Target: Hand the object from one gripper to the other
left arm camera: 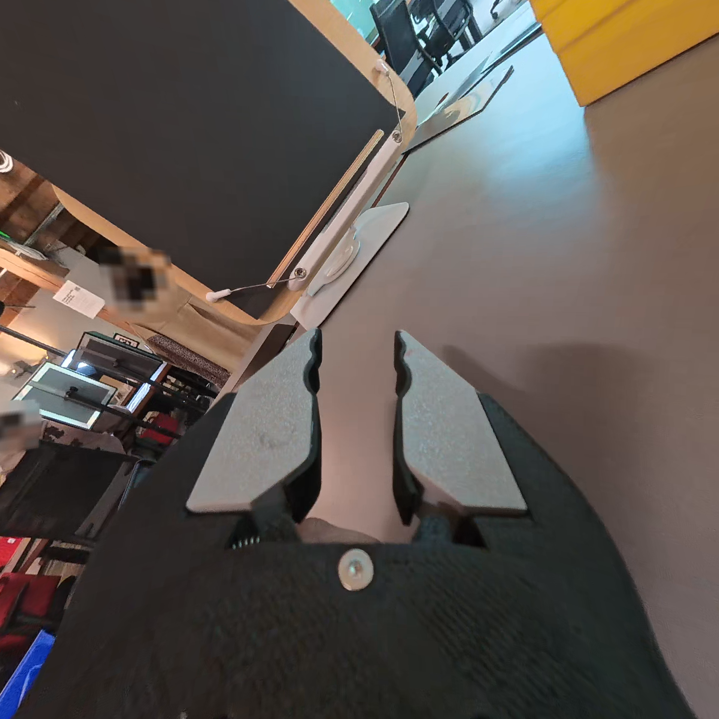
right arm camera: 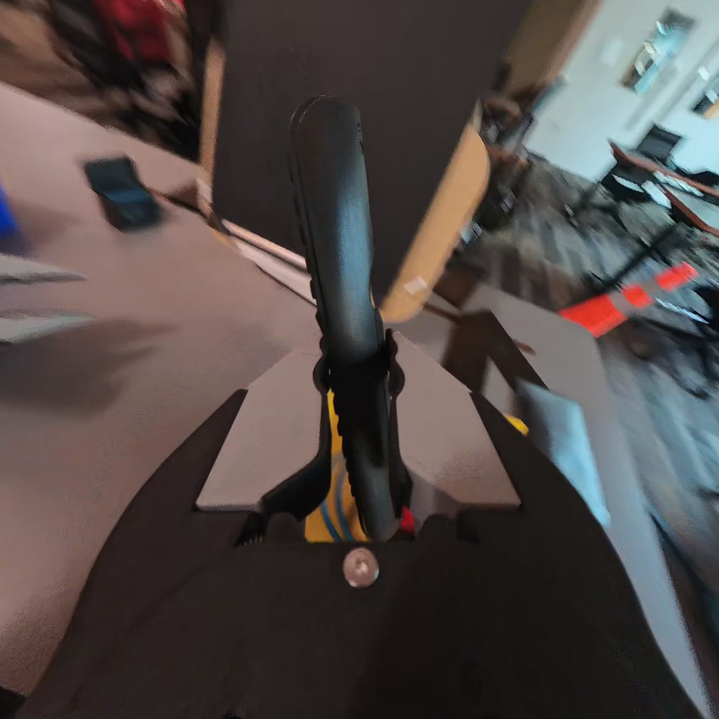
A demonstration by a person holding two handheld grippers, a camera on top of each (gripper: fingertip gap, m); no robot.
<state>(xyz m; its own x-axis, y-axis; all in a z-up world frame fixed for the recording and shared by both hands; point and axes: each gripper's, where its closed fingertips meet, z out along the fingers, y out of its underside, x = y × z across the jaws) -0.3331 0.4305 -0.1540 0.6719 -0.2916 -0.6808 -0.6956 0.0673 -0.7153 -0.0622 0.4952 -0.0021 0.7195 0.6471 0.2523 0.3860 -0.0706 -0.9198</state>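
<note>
**Right tool carrying the object, left tool empty**

We noted a matte brown desk with a dark, wood-edged divider panel standing on a white base plate. A yellow box sat at the far end, office chairs beyond. The right view was badly motion-blurred. The left tool was released, nothing between its fingers. The right tool was clenched on a long black object with a ridged edge, projecting forward past the fingertips.
</note>
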